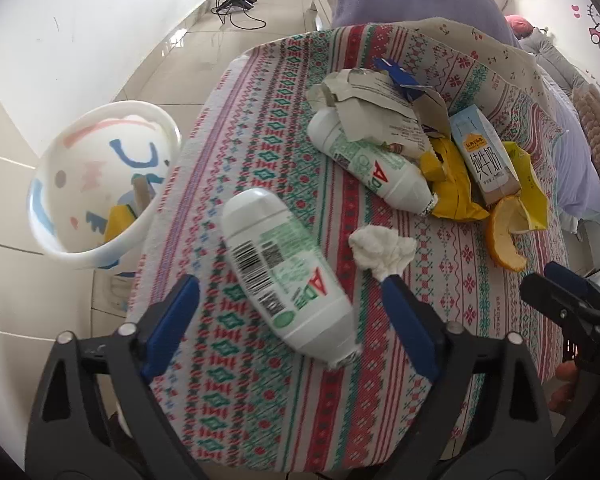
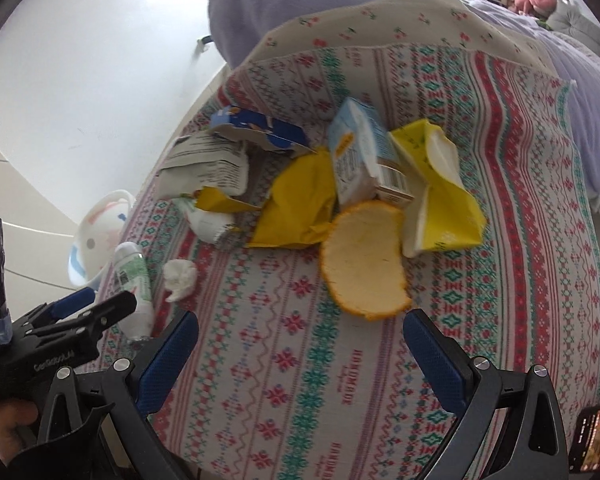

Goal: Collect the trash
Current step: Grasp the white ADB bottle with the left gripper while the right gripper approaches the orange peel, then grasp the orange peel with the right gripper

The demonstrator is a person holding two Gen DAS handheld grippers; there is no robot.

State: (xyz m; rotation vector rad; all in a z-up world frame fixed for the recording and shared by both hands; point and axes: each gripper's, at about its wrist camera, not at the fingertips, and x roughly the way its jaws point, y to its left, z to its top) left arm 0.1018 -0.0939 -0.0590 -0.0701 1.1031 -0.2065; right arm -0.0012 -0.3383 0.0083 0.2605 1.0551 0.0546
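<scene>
Trash lies on a patterned tablecloth (image 1: 260, 128). A white bottle (image 1: 288, 276) lies between the fingers of my open left gripper (image 1: 292, 292). A crumpled tissue (image 1: 382, 250) lies by its right finger. Behind are a second white bottle (image 1: 370, 164), torn cardboard (image 1: 364, 96), yellow wrappers (image 1: 452, 184), a milk carton (image 1: 486, 154) and an orange peel (image 1: 504, 232). My right gripper (image 2: 300, 324) is open and empty, just in front of the orange peel (image 2: 364, 256). The milk carton (image 2: 360, 152) and yellow wrappers (image 2: 300, 200) lie behind it.
A white cartoon-face bin (image 1: 100, 180) stands on the tiled floor left of the table, with some trash inside. A bed with purple bedding (image 2: 580, 80) is behind and to the right. The left gripper shows at the left edge of the right wrist view (image 2: 76, 312).
</scene>
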